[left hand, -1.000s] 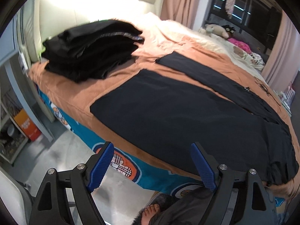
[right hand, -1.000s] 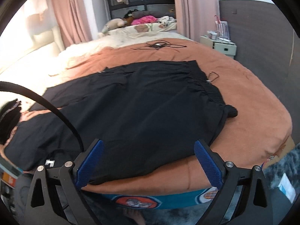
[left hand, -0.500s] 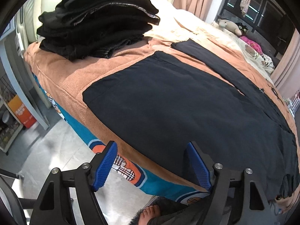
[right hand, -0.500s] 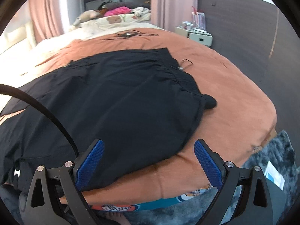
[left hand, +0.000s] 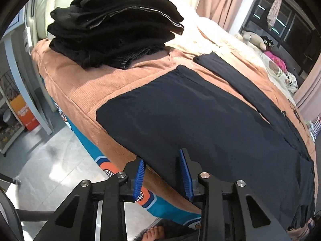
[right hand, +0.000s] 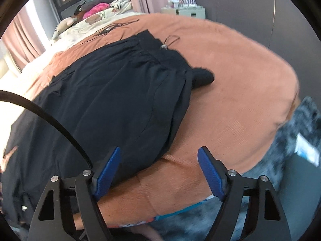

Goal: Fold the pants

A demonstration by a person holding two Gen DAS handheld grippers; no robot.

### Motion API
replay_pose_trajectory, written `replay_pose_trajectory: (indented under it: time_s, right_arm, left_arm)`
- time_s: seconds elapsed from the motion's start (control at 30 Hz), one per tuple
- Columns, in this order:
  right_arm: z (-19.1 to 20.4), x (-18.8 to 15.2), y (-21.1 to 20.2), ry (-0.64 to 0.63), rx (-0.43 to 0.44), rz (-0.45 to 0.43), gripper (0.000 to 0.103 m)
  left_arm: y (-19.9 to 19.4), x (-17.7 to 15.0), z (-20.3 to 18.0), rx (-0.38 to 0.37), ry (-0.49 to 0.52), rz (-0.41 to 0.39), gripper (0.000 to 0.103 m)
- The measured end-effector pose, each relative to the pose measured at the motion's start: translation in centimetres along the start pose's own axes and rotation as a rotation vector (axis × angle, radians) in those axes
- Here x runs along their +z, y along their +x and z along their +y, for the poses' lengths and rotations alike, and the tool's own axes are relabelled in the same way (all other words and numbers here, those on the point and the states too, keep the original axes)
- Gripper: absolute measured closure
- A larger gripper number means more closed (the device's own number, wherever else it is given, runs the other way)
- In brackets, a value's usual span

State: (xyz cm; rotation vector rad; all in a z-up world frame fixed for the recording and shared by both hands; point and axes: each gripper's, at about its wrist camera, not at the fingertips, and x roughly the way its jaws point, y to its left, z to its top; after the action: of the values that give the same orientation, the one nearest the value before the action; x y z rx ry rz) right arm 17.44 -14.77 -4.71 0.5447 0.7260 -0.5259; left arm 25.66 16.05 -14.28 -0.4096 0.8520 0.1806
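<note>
bed at frame centre, pants flat; left claw has narrowed, closing over near hem; right claw closing, wide, grips nothing yet.

Rug blurred; bare foot cut off by bottom edge.

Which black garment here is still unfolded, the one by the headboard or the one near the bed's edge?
The pants spread flat near the bed's edge; the stack by the headboard is folded garments.
</note>
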Motion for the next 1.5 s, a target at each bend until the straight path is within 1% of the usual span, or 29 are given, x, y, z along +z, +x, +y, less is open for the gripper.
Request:
replay_pose_trajectory:
  time_s: [0.03,0.13,0.27,0.37,0.4,0.43,0.47,0.5,0.53,0.6,0.67,0.87,0.9,0.97,1.03,1.07,1.1,1.13,1.23,1.3,1.37,1.4,1.5]
  right_arm:
    - [0.0,0.1,0.0,0.011,0.013,0.006,0.025]
    - [0.1,0.4,0.0,0.037,0.048,0.016,0.025]
    - [-0.1,0.8,0.1,0.052,0.078,0.021,0.026]
    - [-1.4,1.1,1.1,0.053,0.089,0.029,0.036]
    - [-1.6,1.3,1.6,0.052,0.091,0.034,0.043]
    - [-1.8,1.6,2.1,0.052,0.093,0.034,0.054]
    - [-1.8,1.8,2.3,0.05,0.094,0.034,0.06]
    - [-1.9,1.8,2.3,0.05,0.095,0.034,0.07]
    - [-1.9,1.9,2.4,0.054,0.098,0.035,0.076]
    - [-2.6,2.1,2.5,0.078,0.122,0.031,0.076]
    - [-3.5,2.3,2.7,0.108,0.165,0.037,0.076]
    - [-4.9,2.6,3.9,0.15,0.222,0.06,0.073]
    - [-5.3,2.7,4.0,0.161,0.236,0.059,0.07]
    - [-5.9,3.0,4.1,0.179,0.25,0.052,0.066]
    - [-6.4,3.2,4.2,0.19,0.253,0.047,0.058]
    - [-6.7,3.3,4.1,0.194,0.263,0.045,0.055]
    - [-6.8,3.4,4.1,0.193,0.264,0.045,0.049]
    - [-6.8,3.3,4.0,0.192,0.259,0.044,0.046]
    - [-7.1,3.0,3.8,0.208,0.247,0.04,0.045]
    - [-7.4,3.0,3.8,0.226,0.259,0.041,0.044]
    - [-7.3,3.2,4.0,0.231,0.261,0.036,0.044]
    - [-7.4,3.4,4.1,0.232,0.26,0.029,0.044]
    - [-8.3,4.0,4.6,0.277,0.269,0.017,0.044]
  left_arm:
    - [0.0,0.1,0.1,0.002,-0.004,0.002,0.073]
    - [-0.1,0.4,0.4,0.005,-0.021,0.0,0.077]
    - [-0.4,0.7,0.9,0.014,-0.052,-0.005,0.08]
    - [-0.6,0.8,1.3,0.021,-0.065,-0.009,0.08]
    - [-0.6,0.8,1.4,0.018,-0.068,-0.01,0.08]
    - [-0.7,0.8,1.4,0.016,-0.071,-0.013,0.08]
    - [-0.8,0.8,1.5,0.013,-0.074,-0.019,0.08]
    - [-0.9,0.8,1.5,0.011,-0.076,-0.023,0.08]
    - [-1.0,0.8,1.5,0.01,-0.078,-0.027,0.08]
    - [-1.0,0.9,1.6,-0.001,-0.083,-0.03,0.08]
    - [-0.8,0.9,1.8,-0.014,-0.098,-0.023,0.08]
    - [-0.1,0.7,3.4,-0.066,-0.185,0.002,0.078]
    - [0.0,0.7,3.8,-0.071,-0.205,0.006,0.076]
    - [0.2,0.5,4.6,-0.087,-0.242,0.008,0.068]
    - [0.4,0.4,5.3,-0.114,-0.278,0.008,0.061]
    - [0.5,0.4,5.5,-0.13,-0.291,0.005,0.06]
    - [0.7,0.4,5.7,-0.136,-0.299,0.006,0.06]
    - [0.9,0.5,5.8,-0.14,-0.309,0.009,0.06]
    - [1.3,1.0,5.9,-0.156,-0.329,0.009,0.06]
    - [1.3,1.4,6.1,-0.149,-0.336,0.003,0.06]
    - [0.8,1.5,6.2,-0.156,-0.345,-0.015,0.066]
    - [0.6,1.5,6.3,-0.16,-0.347,-0.014,0.072]
    - [0.0,1.2,6.3,-0.185,-0.363,-0.014,0.076]
